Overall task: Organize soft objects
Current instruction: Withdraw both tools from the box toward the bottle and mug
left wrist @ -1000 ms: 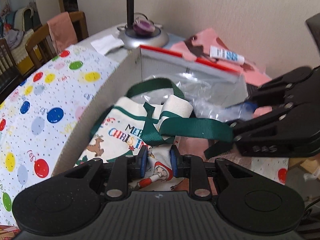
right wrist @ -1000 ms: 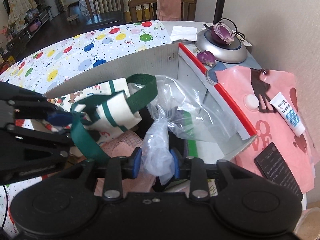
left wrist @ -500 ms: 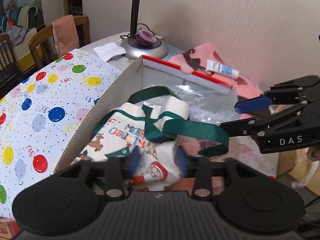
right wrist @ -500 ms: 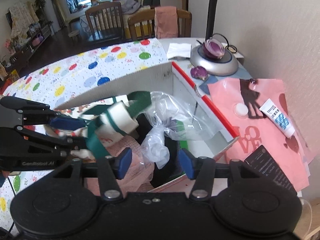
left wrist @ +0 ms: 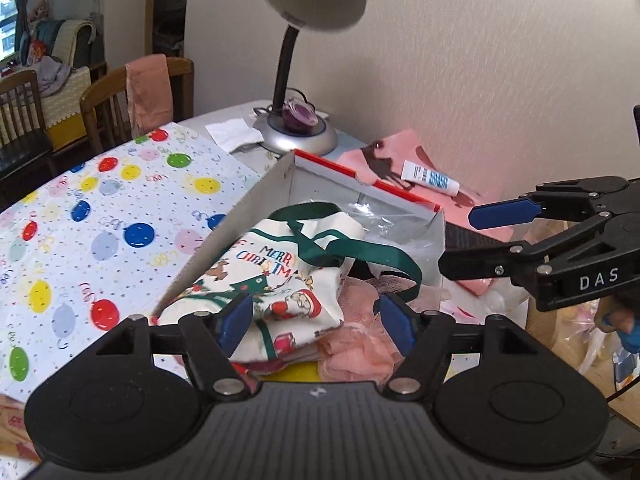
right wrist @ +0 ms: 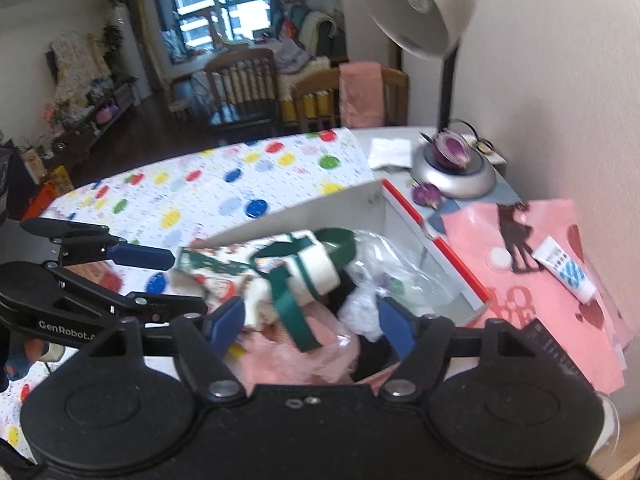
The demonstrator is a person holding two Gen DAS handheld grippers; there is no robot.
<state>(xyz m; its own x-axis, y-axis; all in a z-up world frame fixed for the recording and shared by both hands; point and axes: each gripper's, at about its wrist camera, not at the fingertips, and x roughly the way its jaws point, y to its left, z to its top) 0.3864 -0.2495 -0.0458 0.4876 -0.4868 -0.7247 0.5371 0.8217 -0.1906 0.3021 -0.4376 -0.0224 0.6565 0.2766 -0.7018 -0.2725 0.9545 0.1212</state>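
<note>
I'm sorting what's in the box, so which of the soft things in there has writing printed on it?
The Christmas tote bag: it reads "Merry Christmas" and has green straps. The pink fabric and clear plastic bag show no lettering.

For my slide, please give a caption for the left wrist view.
Both grippers, left and right, open above a cardboard box holding a Christmas tote bag.

My white Christmas-print tote bag [left wrist: 276,276] covers most of the pink gauzy fabric [left wrist: 356,344]; right view is blurred.
</note>
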